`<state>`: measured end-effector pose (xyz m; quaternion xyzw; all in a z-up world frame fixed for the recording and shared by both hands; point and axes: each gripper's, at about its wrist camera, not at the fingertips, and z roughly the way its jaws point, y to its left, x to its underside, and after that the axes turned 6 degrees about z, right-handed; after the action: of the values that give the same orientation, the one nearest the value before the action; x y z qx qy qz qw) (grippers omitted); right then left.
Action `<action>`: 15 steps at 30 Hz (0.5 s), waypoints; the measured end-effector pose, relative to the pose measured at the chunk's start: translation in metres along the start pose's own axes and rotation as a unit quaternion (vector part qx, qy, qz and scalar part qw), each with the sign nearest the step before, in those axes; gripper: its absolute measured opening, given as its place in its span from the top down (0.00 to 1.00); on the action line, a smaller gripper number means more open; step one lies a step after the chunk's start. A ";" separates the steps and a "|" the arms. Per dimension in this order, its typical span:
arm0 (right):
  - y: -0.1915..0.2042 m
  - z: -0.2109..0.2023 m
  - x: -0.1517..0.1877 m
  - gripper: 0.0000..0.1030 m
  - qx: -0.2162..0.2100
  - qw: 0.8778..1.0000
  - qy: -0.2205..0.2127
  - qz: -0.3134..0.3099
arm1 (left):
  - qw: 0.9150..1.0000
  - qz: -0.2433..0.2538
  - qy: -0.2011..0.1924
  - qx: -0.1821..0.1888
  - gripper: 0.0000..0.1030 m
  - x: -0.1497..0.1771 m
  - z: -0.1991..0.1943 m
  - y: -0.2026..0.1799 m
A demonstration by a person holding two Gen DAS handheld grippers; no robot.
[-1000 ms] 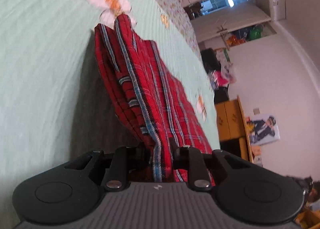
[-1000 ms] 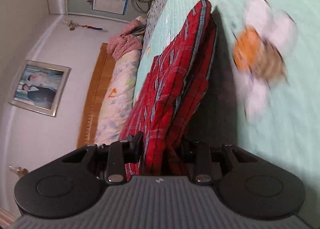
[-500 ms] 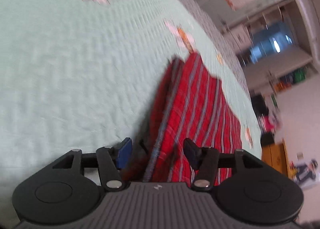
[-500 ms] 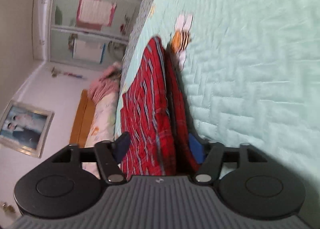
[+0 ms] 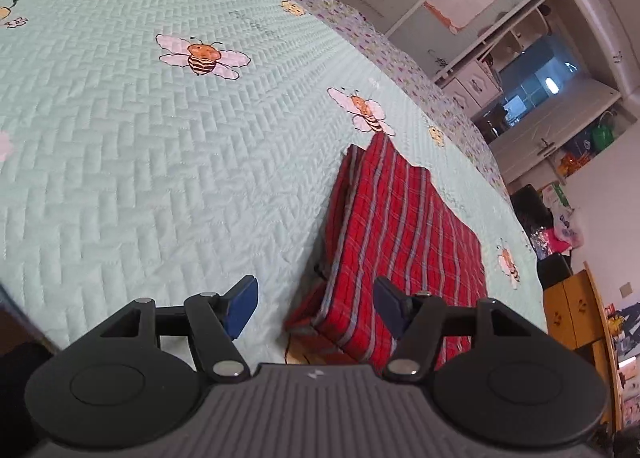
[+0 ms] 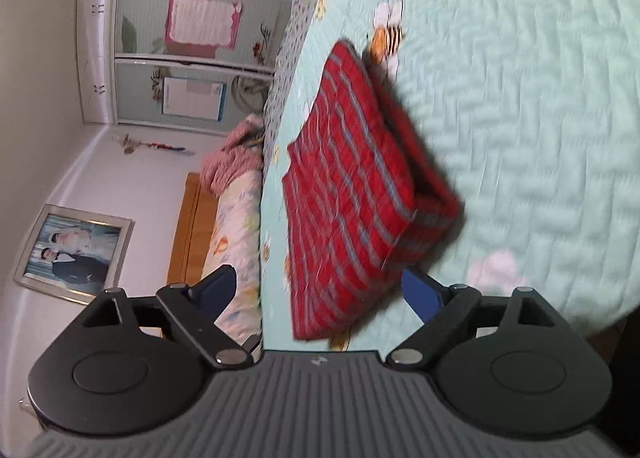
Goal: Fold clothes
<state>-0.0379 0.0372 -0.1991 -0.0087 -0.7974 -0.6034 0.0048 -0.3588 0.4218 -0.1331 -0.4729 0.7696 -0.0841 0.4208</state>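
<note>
A red plaid garment (image 5: 396, 234) lies folded into a flat rectangle on the mint-green quilted bedspread (image 5: 140, 146). In the left wrist view my left gripper (image 5: 316, 304) is open, held just short of the garment's near corner, with nothing between its blue pads. The right wrist view shows the same folded plaid garment (image 6: 356, 186) from its other side. My right gripper (image 6: 324, 290) is open too, just back from the garment's near edge, gripping nothing.
The bedspread (image 6: 520, 98) carries bee prints (image 5: 204, 56) and stretches wide around the garment. Pillows and a wooden headboard (image 6: 188, 226) lie at one end. White wardrobes (image 6: 180, 30), a wooden cabinet (image 5: 576, 306) and cluttered shelves stand beyond the bed's edge.
Both grippers were shut on the plaid garment a second ago. They have since opened, let it drop flat on the bed, and drawn back a little.
</note>
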 end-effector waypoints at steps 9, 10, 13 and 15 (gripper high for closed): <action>-0.016 -0.016 0.009 0.11 -0.033 0.998 0.000 0.044 | 0.997 0.082 0.002 -0.005 0.36 0.012 -0.022 -0.032; -0.017 -0.015 0.009 0.11 -0.036 0.998 0.000 0.046 | 0.995 0.097 0.006 -0.005 0.36 0.013 -0.020 -0.038; -0.016 -0.010 0.009 0.11 -0.045 0.998 0.001 0.043 | 0.987 0.159 0.012 0.003 0.36 0.017 -0.017 -0.064; -0.016 -0.006 0.008 0.11 -0.050 0.998 0.002 0.041 | 0.979 0.203 0.016 0.006 0.36 0.021 -0.012 -0.083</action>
<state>-0.0463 0.0273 -0.2123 -0.0403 -0.7652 -0.6418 0.0311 -0.3172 0.3568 -0.0932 -0.3032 0.8556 -0.0094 0.4193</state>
